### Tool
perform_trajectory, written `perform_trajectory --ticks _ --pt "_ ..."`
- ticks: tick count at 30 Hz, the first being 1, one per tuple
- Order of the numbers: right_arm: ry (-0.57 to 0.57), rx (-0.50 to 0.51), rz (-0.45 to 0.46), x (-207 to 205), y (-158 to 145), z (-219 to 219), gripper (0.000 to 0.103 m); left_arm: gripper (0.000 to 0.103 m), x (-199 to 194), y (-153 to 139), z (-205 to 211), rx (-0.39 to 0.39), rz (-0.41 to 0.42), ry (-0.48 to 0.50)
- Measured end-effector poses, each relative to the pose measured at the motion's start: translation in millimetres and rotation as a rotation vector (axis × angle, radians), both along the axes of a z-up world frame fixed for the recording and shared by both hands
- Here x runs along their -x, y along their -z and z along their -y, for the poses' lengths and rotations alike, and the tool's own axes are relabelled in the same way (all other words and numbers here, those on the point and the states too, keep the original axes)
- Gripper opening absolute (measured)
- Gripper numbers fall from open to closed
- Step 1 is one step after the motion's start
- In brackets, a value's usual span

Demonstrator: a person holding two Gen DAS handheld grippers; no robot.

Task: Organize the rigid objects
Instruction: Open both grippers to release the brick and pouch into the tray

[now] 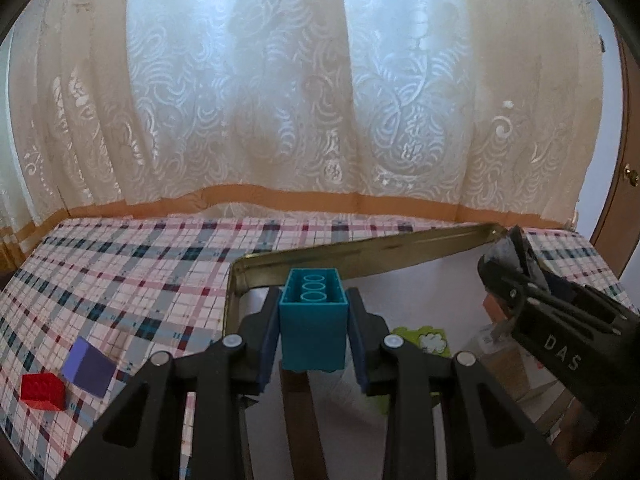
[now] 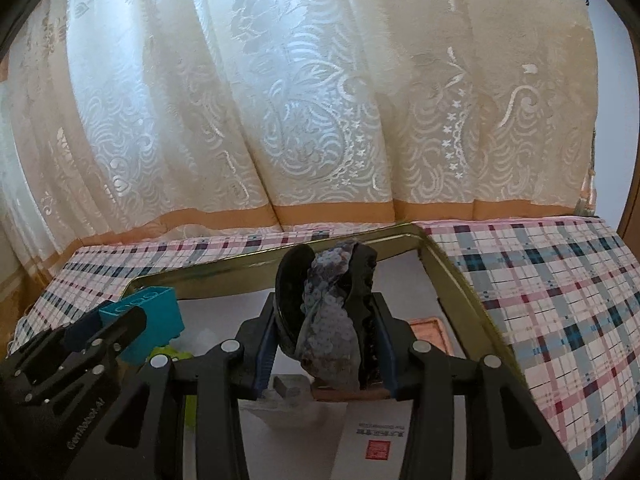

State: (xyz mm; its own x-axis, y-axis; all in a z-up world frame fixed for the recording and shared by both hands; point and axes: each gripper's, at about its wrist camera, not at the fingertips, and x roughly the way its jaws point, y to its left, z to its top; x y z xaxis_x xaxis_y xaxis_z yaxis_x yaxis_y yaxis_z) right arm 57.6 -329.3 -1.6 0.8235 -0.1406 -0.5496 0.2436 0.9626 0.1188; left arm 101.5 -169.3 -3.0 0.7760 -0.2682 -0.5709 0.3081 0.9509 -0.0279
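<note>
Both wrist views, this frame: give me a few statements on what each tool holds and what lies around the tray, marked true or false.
1. The left tool is shut on a teal brick. True.
2. The teal brick shows its studs to the camera. False: its hollow underside with three tubes faces up.
3. The right tool is shut on a dark, bumpy object. True.
4. The red brick lies inside the gold-rimmed tray. False: it lies on the plaid tablecloth, outside the tray.
5. A purple cube sits beside the red brick. True.
</note>
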Motion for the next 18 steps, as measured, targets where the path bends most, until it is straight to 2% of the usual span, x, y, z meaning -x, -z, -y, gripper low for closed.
perform_trajectory --ticks 1,2,3,4,5,7,8,11,18 --pt "0.000 -0.008 0.005 0.2 1.0 0.3 0.050 0.033 -1.1 1.0 -0.1 -0.001 -0.013 -0.006" --pt "-0.004 -0.024 0.003 -0.5 2.3 0.9 0.053 0.052 -2.0 1.5 -0.6 -0.001 -0.020 -0.006" --pt "-0.011 -0.050 -0.005 -1.4 3.8 2.4 0.060 0.080 -1.6 1.3 -0.9 -0.002 -0.019 -0.008" --pt "-0.014 -0.079 -0.003 -1.0 4.0 4.4 0.064 0.088 1.6 -2.1 -3.2 0.004 0.007 -0.028" --pt "-0.004 -0.096 0.009 1.0 3.5 6.3 0.065 0.102 4.8 -4.8 -6.0 0.012 0.034 -0.048" --pt "0.021 -0.140 0.051 7.7 2.0 13.4 0.080 0.103 10.3 -8.2 -10.6 0.037 0.078 -0.059" --pt "0.025 -0.164 0.069 10.8 1.5 16.7 0.082 0.103 11.4 -8.7 -11.6 0.048 0.079 -0.045" --pt "0.042 -0.213 0.145 22.4 -3.8 21.4 0.082 0.103 13.5 -10.8 -12.9 0.033 0.089 -0.051" --pt "0.063 -0.138 0.186 29.8 -10.0 4.8 0.082 0.103 23.9 -21.4 -28.9 0.045 0.148 -0.070"
